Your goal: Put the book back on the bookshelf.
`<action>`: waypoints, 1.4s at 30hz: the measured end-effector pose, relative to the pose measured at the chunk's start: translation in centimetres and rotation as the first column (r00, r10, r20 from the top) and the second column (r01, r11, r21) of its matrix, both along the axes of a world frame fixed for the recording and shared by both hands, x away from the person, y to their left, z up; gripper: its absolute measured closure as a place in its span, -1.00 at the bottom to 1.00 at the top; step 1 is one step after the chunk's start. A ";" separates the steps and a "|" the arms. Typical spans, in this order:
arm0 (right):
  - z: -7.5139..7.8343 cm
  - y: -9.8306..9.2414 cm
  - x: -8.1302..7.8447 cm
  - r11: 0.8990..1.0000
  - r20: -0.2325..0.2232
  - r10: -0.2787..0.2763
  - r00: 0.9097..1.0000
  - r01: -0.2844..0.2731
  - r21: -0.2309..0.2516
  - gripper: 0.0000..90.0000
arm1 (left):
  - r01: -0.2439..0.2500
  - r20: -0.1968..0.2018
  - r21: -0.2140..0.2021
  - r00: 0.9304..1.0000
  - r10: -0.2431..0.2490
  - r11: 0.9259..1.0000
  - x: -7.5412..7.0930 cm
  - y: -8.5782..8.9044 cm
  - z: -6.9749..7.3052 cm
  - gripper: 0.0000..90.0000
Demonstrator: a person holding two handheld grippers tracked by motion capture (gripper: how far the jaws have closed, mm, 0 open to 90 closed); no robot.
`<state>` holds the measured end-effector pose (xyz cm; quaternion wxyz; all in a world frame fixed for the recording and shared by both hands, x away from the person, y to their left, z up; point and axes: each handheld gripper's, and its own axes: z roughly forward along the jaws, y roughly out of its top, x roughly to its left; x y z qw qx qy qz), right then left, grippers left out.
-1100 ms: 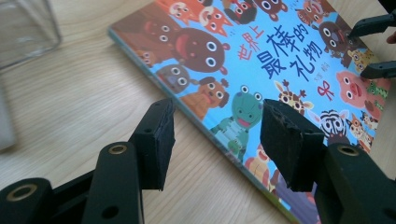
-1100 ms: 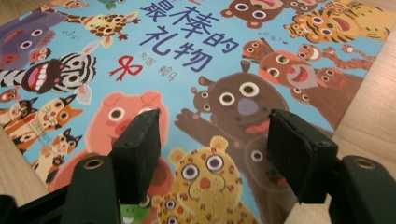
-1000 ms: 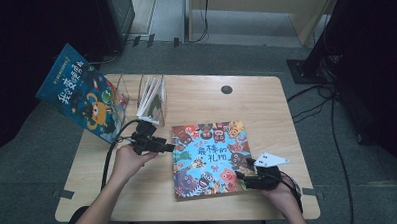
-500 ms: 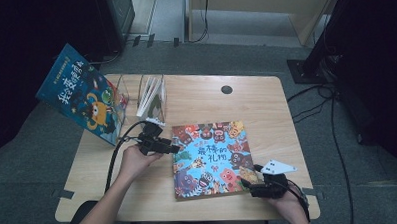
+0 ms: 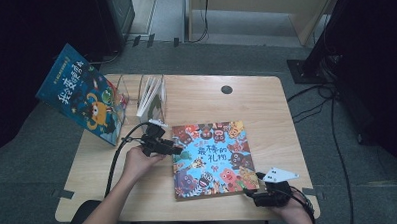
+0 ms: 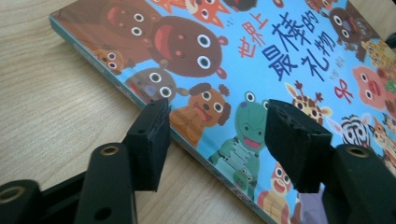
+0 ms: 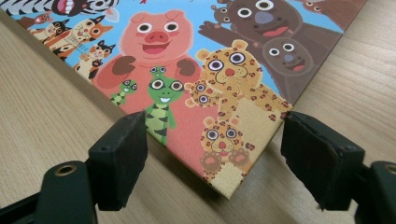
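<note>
Picture book lies flat on the wooden table, cover up, w/ the left gripper at its left edge and the right gripper at its near right corner. Left jaws have just been opening and stand apart astride the edge, one pad over the table, one over the cover, not pressing. Right jaws, also just opened, are spread wide either side of the corner, gripping nothing.

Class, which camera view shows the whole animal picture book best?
The high view: the animal picture book lies whole on the table. The left gripper view shows one edge, the right gripper view one corner.
</note>
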<state>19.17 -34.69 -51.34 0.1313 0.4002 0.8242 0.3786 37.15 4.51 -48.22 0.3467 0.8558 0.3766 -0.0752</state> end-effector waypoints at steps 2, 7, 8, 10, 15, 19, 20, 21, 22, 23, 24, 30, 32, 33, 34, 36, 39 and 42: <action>0.0 0.0 0.1 1.000 -0.008 -0.006 1.000 0.006 0.016 -0.50 | -0.019 0.003 -0.021 1.000 0.020 1.000 -0.2 0.1 -0.1 -0.08; 0.0 -0.2 0.3 1.000 -0.014 0.005 1.000 -0.004 0.020 -0.51 | -0.018 -0.005 -0.016 1.000 0.018 1.000 -0.5 0.3 -0.2 -0.05; 0.0 -0.2 0.4 1.000 -0.017 0.008 1.000 -0.007 0.024 -0.51 | -0.015 -0.002 -0.014 1.000 0.015 1.000 -0.5 0.3 -0.3 -0.06; 0.0 -0.3 0.5 1.000 -0.023 0.012 1.000 -0.011 0.024 -0.51 | -0.016 0.001 -0.017 1.000 0.016 1.000 -0.7 0.3 -0.3 -0.07; 0.0 -0.6 0.8 0.999 -0.031 0.011 0.999 -0.010 0.032 -0.44 | -0.028 -0.007 -0.033 1.000 0.028 0.999 -1.0 0.6 -0.7 -0.10; 0.2 -1.6 1.2 0.997 -0.027 -0.069 0.997 0.070 0.029 -0.19 | -0.030 0.013 -0.017 0.999 0.030 0.999 -1.2 0.6 -1.0 -0.12; 0.2 -1.9 1.3 0.995 -0.029 -0.092 0.995 0.093 0.028 -0.16 | -0.028 0.021 -0.008 0.999 0.029 1.000 -1.2 0.6 -1.0 -0.12; 0.2 -2.0 1.4 0.995 -0.029 -0.099 0.995 0.100 0.029 -0.16 | -0.034 0.028 0.006 0.999 0.034 0.999 -1.3 0.5 -1.1 -0.13; 0.2 -2.1 1.5 0.994 -0.032 -0.108 0.994 0.109 0.033 -0.16 | -0.034 0.031 0.019 0.999 0.033 0.999 -1.3 0.3 -1.1 -0.13; 0.2 -2.1 1.5 0.993 -0.032 -0.109 0.994 0.110 0.034 -0.15 | -0.032 0.035 0.028 0.999 0.031 0.999 -1.4 0.3 -1.2 -0.13; 0.2 -2.1 1.5 0.994 -0.032 -0.107 0.994 0.109 0.034 -0.13 | -0.028 0.042 0.037 0.999 0.026 0.999 -1.5 0.1 -1.3 -0.14; 0.2 -2.2 1.7 0.993 -0.027 -0.116 0.993 0.117 0.031 -0.11 | -0.044 0.025 -0.008 0.999 0.044 0.999 -1.3 0.6 -1.8 -0.17; 0.2 -2.3 1.8 0.992 -0.026 -0.119 0.993 0.120 0.035 -0.10 | -0.049 0.034 -0.021 0.998 0.050 0.999 -1.4 0.7 -1.9 -0.16; 0.2 -2.3 1.8 0.992 -0.025 -0.119 0.993 0.120 0.034 -0.10 | -0.049 0.035 -0.019 0.998 0.049 0.999 -1.5 0.7 -1.9 -0.16; 0.2 -2.3 1.8 0.992 -0.023 -0.120 0.993 0.120 0.034 -0.10 | -0.050 0.038 -0.019 0.998 0.051 0.999 -1.5 0.7 -1.9 -0.16; 0.2 -2.3 1.9 0.991 -0.025 -0.127 0.992 0.128 0.038 -0.09 | -0.052 0.043 -0.022 0.998 0.053 0.998 -1.6 0.7 -2.0 -0.17; 0.2 -2.4 2.1 0.991 -0.024 -0.130 0.991 0.131 0.035 -0.08 | -0.055 0.067 -0.008 0.996 0.055 0.998 -1.7 0.5 -2.0 -0.23; 0.2 -2.5 2.2 0.990 -0.025 -0.139 0.990 0.140 0.035 -0.05 | -0.050 0.081 -0.005 0.995 0.050 0.999 -1.8 0.5 -2.0 -0.33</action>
